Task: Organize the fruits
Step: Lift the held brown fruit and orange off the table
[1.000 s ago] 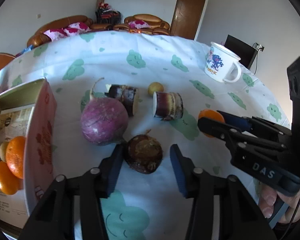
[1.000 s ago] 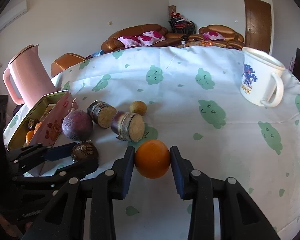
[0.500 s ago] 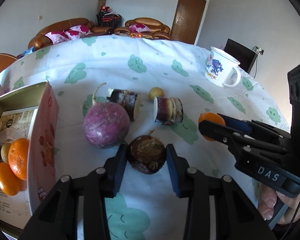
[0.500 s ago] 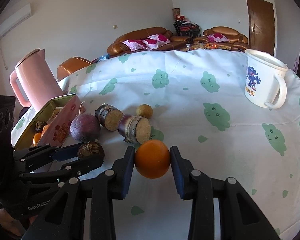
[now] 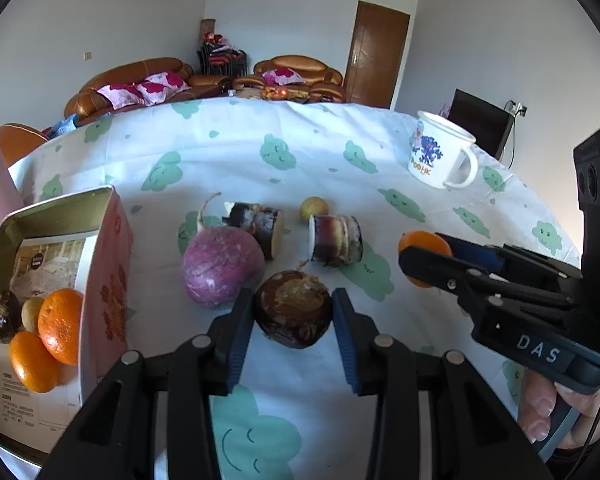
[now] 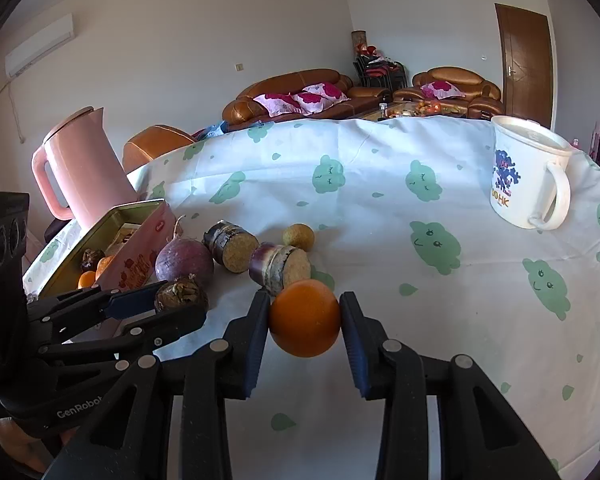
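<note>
A rough, dark brown, round root (image 5: 293, 309) sits clamped between the left gripper (image 5: 293, 312) fingers, near the smooth purple turnip (image 5: 221, 266) on the cloud-print cloth (image 5: 320, 152). The right gripper (image 6: 305, 320) clenches a glossy orange (image 6: 305, 323). The metal tin (image 5: 60, 216) of fruit stands far left.
</note>
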